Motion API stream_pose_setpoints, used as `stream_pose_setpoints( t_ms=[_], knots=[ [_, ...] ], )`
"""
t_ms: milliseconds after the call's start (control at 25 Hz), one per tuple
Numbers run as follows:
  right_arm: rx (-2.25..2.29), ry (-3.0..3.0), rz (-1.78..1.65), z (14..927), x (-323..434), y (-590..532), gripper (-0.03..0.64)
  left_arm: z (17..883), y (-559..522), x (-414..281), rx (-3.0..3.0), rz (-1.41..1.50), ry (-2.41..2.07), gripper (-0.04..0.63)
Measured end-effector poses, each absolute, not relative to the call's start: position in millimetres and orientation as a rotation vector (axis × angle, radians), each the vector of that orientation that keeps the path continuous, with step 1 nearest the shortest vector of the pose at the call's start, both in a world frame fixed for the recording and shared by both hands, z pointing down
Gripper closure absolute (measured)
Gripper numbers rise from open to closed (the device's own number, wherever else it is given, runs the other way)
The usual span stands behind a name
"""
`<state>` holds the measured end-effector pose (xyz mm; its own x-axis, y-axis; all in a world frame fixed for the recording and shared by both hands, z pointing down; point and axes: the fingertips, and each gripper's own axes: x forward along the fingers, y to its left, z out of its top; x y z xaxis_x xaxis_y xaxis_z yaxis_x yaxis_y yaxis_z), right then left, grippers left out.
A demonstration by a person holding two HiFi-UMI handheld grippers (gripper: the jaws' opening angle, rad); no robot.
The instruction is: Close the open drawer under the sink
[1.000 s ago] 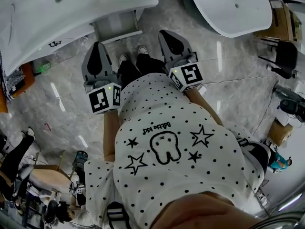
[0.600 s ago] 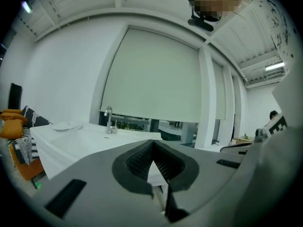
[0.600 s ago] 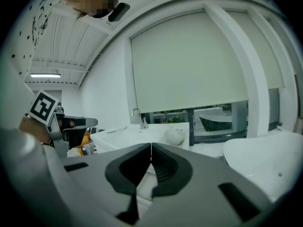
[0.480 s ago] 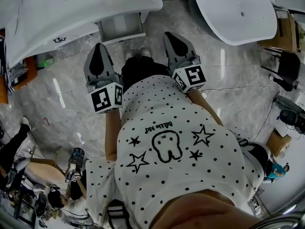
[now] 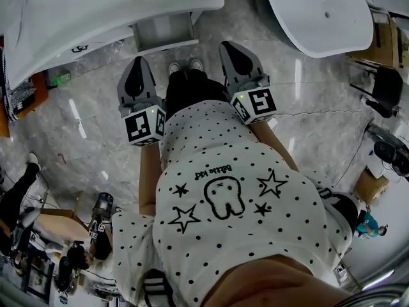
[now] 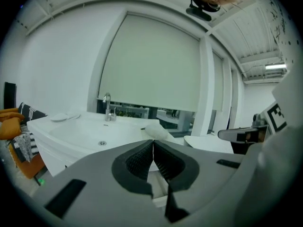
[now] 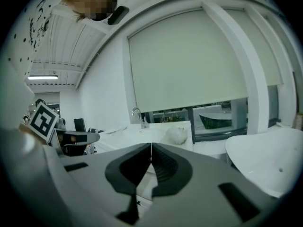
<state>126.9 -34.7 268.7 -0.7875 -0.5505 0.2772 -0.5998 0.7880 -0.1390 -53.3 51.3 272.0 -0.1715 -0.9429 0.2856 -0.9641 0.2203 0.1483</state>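
Left gripper (image 5: 137, 66), right gripper (image 5: 232, 47) both clenched, empty. Open drawer (image 5: 163, 32) under sink (image 5: 96, 8): rigid, likely glides easily; push front panel squarely.

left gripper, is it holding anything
No, the left gripper has its jaws pressed together with nothing between them.

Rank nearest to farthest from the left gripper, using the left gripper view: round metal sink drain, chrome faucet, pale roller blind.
1. round metal sink drain: in the white basin, left of the left gripper.
2. chrome faucet: at the basin's back edge.
3. pale roller blind: over the window behind.
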Motion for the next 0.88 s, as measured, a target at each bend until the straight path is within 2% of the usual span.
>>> stream_pose_setpoints(
  t_ms=[360,480,600,880],
  knots=[
    [0.876,-2.726,0.352,251.7,119.6,-31.6,0.601,353.8,58.3,-44.9,1.688,0.301,-1.997,0.584],
    [0.883,-2.717,0.373,282.9,106.4,-50.5,0.601,415.4,38.5,-46.5,1.653,0.330,-1.935,0.521],
    [0.874,-2.716,0.381,322.7,87.4,-54.4,0.601,485.8,33.6,-48.8,1.614,0.359,-1.881,0.518],
    [0.865,-2.722,0.386,349.6,45.6,-25.0,0.601,581.5,68.1,-62.1,1.505,0.421,-1.804,0.517]
  ],
)
